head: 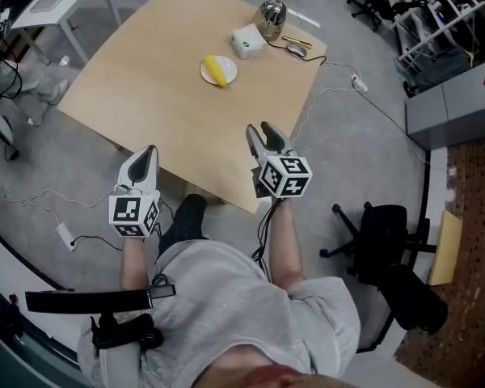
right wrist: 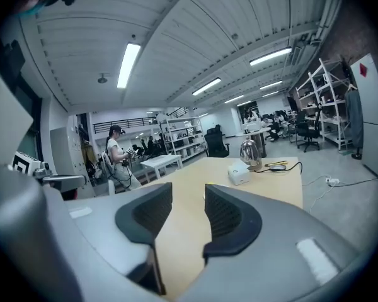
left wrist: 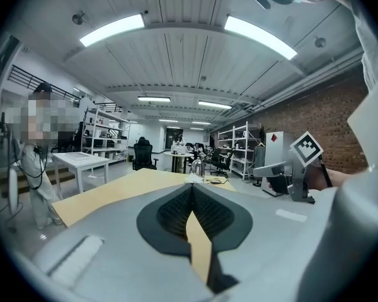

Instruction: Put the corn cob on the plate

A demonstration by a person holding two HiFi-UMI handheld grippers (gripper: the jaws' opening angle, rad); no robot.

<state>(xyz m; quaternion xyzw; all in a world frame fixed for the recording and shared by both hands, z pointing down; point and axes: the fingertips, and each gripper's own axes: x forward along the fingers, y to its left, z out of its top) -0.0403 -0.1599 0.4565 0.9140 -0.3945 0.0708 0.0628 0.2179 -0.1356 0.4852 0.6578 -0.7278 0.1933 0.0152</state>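
A yellow corn cob (head: 217,70) lies on a small white plate (head: 229,76) at the far side of the wooden table (head: 153,87). Both grippers hang off the table's near edge, well short of the plate. My left gripper (head: 149,150) is shut, its dark pads meeting at the tips with nothing between them (left wrist: 192,190). Further right, my right gripper (head: 258,129) stands open; a bare gap shows between its pads (right wrist: 188,194). The plate and corn are hidden in both gripper views.
Beyond the plate sit a white box (head: 247,41), a shiny metal kettle (head: 272,18) and a mouse (head: 297,50) with a cable running off the table to a power strip (head: 360,83). A black office chair (head: 384,233) stands at the right.
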